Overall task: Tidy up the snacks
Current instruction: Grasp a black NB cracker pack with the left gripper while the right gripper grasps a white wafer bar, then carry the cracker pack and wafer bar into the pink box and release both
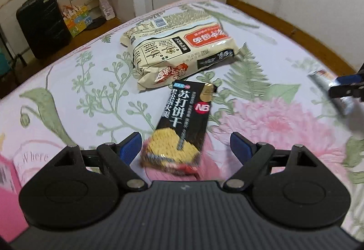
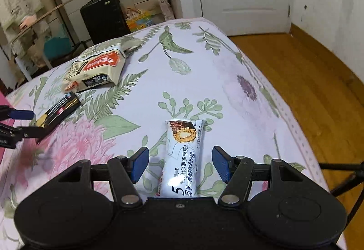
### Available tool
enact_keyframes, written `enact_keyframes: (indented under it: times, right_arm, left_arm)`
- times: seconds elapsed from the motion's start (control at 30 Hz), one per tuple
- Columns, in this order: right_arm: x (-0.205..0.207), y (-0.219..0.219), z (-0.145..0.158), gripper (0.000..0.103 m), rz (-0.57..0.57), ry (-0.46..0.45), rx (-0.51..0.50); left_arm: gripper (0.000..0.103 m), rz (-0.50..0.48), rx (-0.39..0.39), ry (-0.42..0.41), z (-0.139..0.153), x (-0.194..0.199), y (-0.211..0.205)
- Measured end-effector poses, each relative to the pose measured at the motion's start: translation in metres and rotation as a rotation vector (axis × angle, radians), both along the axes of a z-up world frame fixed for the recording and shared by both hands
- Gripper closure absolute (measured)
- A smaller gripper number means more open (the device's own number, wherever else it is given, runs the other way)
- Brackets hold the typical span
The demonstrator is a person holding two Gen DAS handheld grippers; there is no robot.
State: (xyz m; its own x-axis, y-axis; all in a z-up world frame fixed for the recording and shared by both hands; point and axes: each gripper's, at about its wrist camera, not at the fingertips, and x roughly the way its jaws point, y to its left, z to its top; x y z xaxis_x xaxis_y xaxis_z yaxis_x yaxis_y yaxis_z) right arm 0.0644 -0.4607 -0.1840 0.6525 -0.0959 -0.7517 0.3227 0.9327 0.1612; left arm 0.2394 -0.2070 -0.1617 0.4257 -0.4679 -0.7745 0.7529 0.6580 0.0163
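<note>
Left gripper [image 1: 185, 147]: jaws wide, empty, straddling near end of black cracker box [image 1: 182, 122]; box's long axis ran along the jaws' reach, toward the noodle bag [image 1: 179, 50] mid-bed [image 1: 273, 34]
Right gripper [image 2: 180, 164]: half open, unclosed around white snack packet [image 2: 182, 159], lengthwise likewise, near the bed's right edge

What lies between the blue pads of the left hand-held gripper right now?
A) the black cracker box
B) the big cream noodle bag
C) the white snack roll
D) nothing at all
A: in the left wrist view the black cracker box lies on the bed between the open pads of the left hand-held gripper, with the cream bag farther off.
</note>
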Motion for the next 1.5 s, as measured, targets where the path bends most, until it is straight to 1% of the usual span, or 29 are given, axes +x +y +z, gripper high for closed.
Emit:
enact_keyframes:
  times: [0.07, 0.1, 0.13, 0.17, 0.2, 0.23, 0.27, 0.33, 0.4, 0.5, 0.6, 0.7, 0.8, 0.93, 1.0, 1.1, 1.13, 1.2, 1.37, 1.43, 1.5]
  right_arm:
    - [0.003, 0.000, -0.004, 0.036, -0.009, 0.013, 0.008]
    - [0.004, 0.001, -0.005, 0.036, -0.011, 0.017, 0.008]
    - [0.005, 0.002, -0.005, 0.039, -0.012, 0.020, 0.000]
    - [0.006, 0.004, -0.006, 0.048, -0.008, 0.028, -0.011]
    - [0.008, 0.006, -0.005, 0.054, -0.005, 0.044, -0.027]
    - [0.009, 0.007, -0.004, 0.068, -0.003, 0.061, -0.044]
    - [0.011, 0.011, -0.003, 0.071, 0.003, 0.084, -0.069]
    - [0.012, 0.017, 0.001, 0.073, 0.003, 0.108, -0.092]
    - [0.013, 0.025, 0.004, 0.073, -0.006, 0.139, -0.101]
    - [0.014, 0.038, 0.005, 0.073, -0.018, 0.194, -0.139]
    - [0.015, 0.049, 0.008, 0.073, -0.025, 0.237, -0.159]
    - [0.013, 0.059, 0.013, 0.073, -0.004, 0.238, -0.148]
    - [0.013, 0.071, 0.019, 0.073, 0.017, 0.248, -0.149]
    - [0.011, 0.089, 0.027, 0.074, 0.064, 0.241, -0.137]
    - [0.011, 0.097, 0.032, 0.074, 0.079, 0.236, -0.132]
    - [0.010, 0.111, 0.038, 0.074, 0.124, 0.235, -0.112]
    - [0.009, 0.116, 0.041, 0.074, 0.139, 0.236, -0.114]
    - [0.007, 0.127, 0.046, 0.074, 0.170, 0.232, -0.118]
    - [0.004, 0.152, 0.062, 0.074, 0.236, 0.212, -0.081]
    - [0.006, 0.163, 0.066, 0.074, 0.254, 0.220, -0.082]
    - [0.006, 0.174, 0.073, 0.074, 0.280, 0.207, -0.075]
  left_arm:
    - [0.018, 0.005, 0.030, -0.012, -0.007, 0.007, -0.008]
    - [0.018, 0.007, 0.036, 0.002, -0.011, 0.012, -0.011]
    - [0.018, 0.013, 0.035, 0.019, -0.014, 0.017, -0.013]
    - [0.018, 0.021, 0.027, 0.037, -0.017, 0.021, -0.015]
    - [0.018, 0.029, 0.013, 0.043, -0.018, 0.023, -0.016]
    - [0.022, 0.032, 0.009, 0.042, -0.018, 0.025, -0.017]
    - [0.034, 0.036, 0.014, 0.044, -0.018, 0.025, -0.019]
    - [0.048, 0.073, 0.010, 0.067, -0.013, 0.026, -0.021]
    - [0.050, 0.090, 0.013, 0.085, -0.010, 0.025, -0.022]
    - [0.051, 0.105, 0.030, 0.074, -0.009, 0.018, -0.021]
    - [0.051, 0.138, 0.008, 0.102, -0.007, 0.012, -0.012]
    - [0.051, 0.146, -0.012, 0.144, -0.005, 0.007, -0.005]
    - [0.051, 0.120, 0.013, 0.133, -0.002, -0.001, -0.005]
    - [0.051, 0.119, -0.004, 0.191, 0.004, -0.008, 0.001]
    - [0.051, 0.111, -0.003, 0.200, 0.008, -0.017, 0.003]
    - [0.051, 0.104, -0.025, 0.229, 0.013, -0.027, 0.008]
    - [0.051, 0.106, -0.019, 0.234, 0.015, -0.031, 0.010]
    - [0.051, 0.105, -0.020, 0.240, 0.021, -0.038, 0.014]
    - [0.051, 0.109, -0.027, 0.268, 0.040, -0.058, 0.031]
    - [0.051, 0.107, -0.021, 0.273, 0.047, -0.067, 0.039]
    - [0.051, 0.113, -0.009, 0.282, 0.055, -0.076, 0.047]
